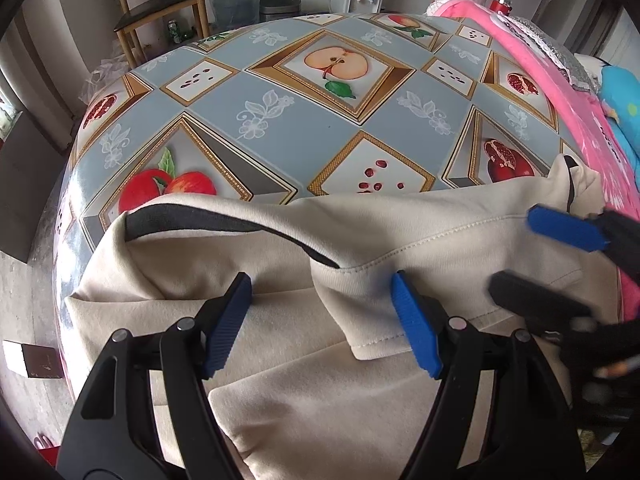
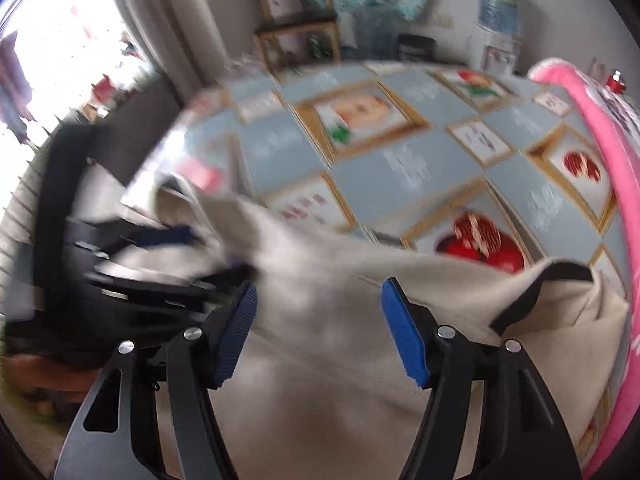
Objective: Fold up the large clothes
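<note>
The cream sweatshirt (image 1: 360, 380) with a black neckline trim (image 1: 224, 220) lies bunched at the near edge of the table, on the fruit-print tablecloth (image 1: 304, 120); a pink blanket (image 1: 580, 112) runs along the right side. The left gripper (image 1: 322, 320) hovers over a ribbed hem or cuff fold (image 1: 368, 316), its blue pads spread and pinching nothing. The right gripper (image 2: 316, 328) also stands with fingers spread above the cream fabric, no cloth between the pads; its view is motion-blurred. Judged step: between grasps, with the garment partly folded and uneven. The next move calls for seating each gripper on a matching edge, closing on a single layer, then lifting together to carry the fold over.
</note>
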`<state>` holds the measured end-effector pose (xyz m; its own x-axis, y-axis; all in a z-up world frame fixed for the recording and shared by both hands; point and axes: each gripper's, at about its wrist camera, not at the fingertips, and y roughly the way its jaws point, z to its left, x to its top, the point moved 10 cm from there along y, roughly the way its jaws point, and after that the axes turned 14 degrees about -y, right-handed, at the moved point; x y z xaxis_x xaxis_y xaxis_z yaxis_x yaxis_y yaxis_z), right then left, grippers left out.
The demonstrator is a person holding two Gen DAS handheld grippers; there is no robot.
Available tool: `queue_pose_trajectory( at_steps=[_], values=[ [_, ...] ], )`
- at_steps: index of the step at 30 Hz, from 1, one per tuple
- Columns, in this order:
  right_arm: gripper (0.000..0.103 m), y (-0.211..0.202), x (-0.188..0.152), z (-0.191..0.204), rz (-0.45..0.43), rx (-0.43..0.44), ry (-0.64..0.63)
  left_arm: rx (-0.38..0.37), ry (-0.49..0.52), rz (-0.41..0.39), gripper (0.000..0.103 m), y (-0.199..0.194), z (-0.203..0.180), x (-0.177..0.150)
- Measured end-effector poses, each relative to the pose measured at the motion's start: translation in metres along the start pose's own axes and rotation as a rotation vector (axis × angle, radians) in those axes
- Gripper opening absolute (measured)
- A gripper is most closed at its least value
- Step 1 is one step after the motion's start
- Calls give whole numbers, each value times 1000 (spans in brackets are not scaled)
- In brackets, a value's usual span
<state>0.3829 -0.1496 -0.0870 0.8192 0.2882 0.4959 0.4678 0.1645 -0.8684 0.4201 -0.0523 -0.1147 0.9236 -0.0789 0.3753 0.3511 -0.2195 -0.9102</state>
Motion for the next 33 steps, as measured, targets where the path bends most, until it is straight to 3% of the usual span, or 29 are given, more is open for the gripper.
queue_pose_trajectory(
  at_steps=[5,9,13,15,19,22,26,28,30,33],
  values=[
    [64,-1,-5,4,-1,-43,-65,-17,-4,-3,70,0,1,1],
    [64,-20,8,0,-62,-52,-64,-46,-25,-5,69,-1,2,2],
    [64,7,-10,1,36,-59,-101,-69,-49,-4,69,-2,3,3],
    [64,-2,-10,2,44,-104,-183,-70,-50,-5,69,-4,3,3],
    [64,-40,-4,-14,-1,-77,-136,-91,-74,-37,69,-20,8,8],
    [68,-62,-9,-44,-20,30,7,-141,-124,-36,69,-35,13,12],
    [69,-60,-26,-84,-3,297,351,-201,-214,16,66,-41,21,17],
    [69,-53,-32,-88,9,386,438,-231,-264,60,66,-37,23,17],
    [69,-43,-37,-89,32,462,519,-264,-321,112,62,-29,23,15],
    [69,-31,-46,-87,82,491,582,-309,-395,174,53,-14,20,12]
  ],
)
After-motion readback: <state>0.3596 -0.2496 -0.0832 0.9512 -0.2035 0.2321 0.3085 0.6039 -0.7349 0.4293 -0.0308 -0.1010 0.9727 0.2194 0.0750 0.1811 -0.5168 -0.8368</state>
